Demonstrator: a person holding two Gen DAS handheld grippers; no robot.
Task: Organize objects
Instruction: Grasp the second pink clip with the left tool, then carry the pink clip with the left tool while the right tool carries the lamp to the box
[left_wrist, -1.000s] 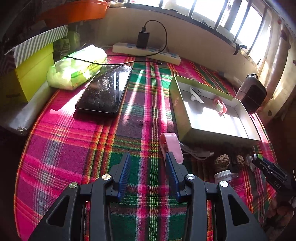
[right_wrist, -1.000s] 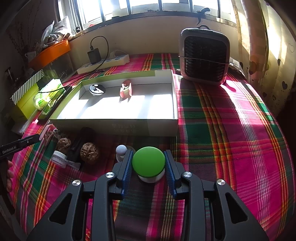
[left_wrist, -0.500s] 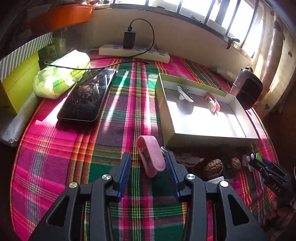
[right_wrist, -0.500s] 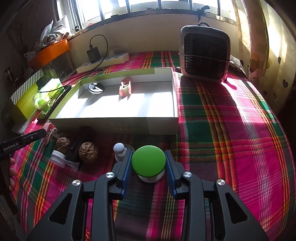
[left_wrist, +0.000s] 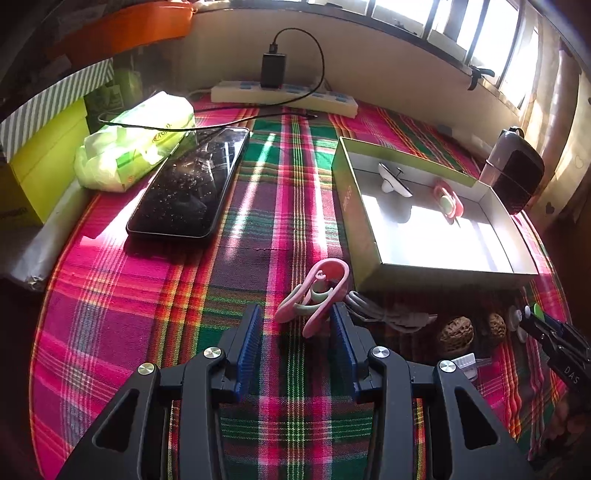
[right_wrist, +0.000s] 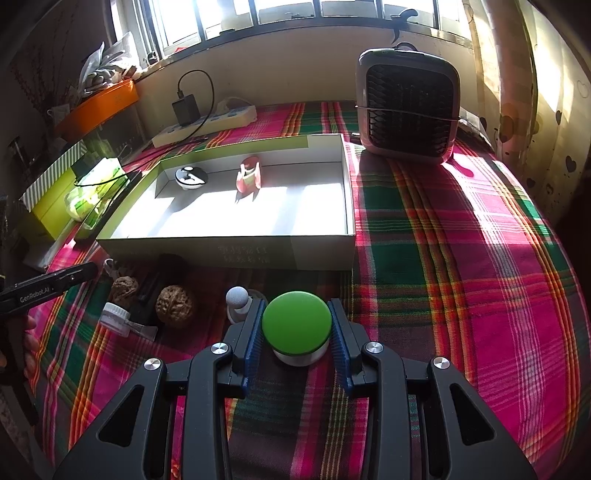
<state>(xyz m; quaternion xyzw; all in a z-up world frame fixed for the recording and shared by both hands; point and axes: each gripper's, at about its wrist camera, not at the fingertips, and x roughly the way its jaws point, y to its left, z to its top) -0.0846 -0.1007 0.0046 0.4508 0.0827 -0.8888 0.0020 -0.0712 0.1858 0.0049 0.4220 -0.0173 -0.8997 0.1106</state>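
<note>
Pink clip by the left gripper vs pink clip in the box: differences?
The pink plastic clip by the left gripper lies on the plaid cloth, outside the shallow cardboard box, between open jaws. The pink clip in the box rests near its far wall, ungripped. Both are pink with pale green inserts.

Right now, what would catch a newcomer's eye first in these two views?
The bright pink-and-green plaid cloth covers the whole table. In the right wrist view, a green dome-topped button sits gripped between the right gripper's jaws, just in front of the shallow open box. In the left wrist view, a pink clip lies between the open jaws of the left gripper.
</note>
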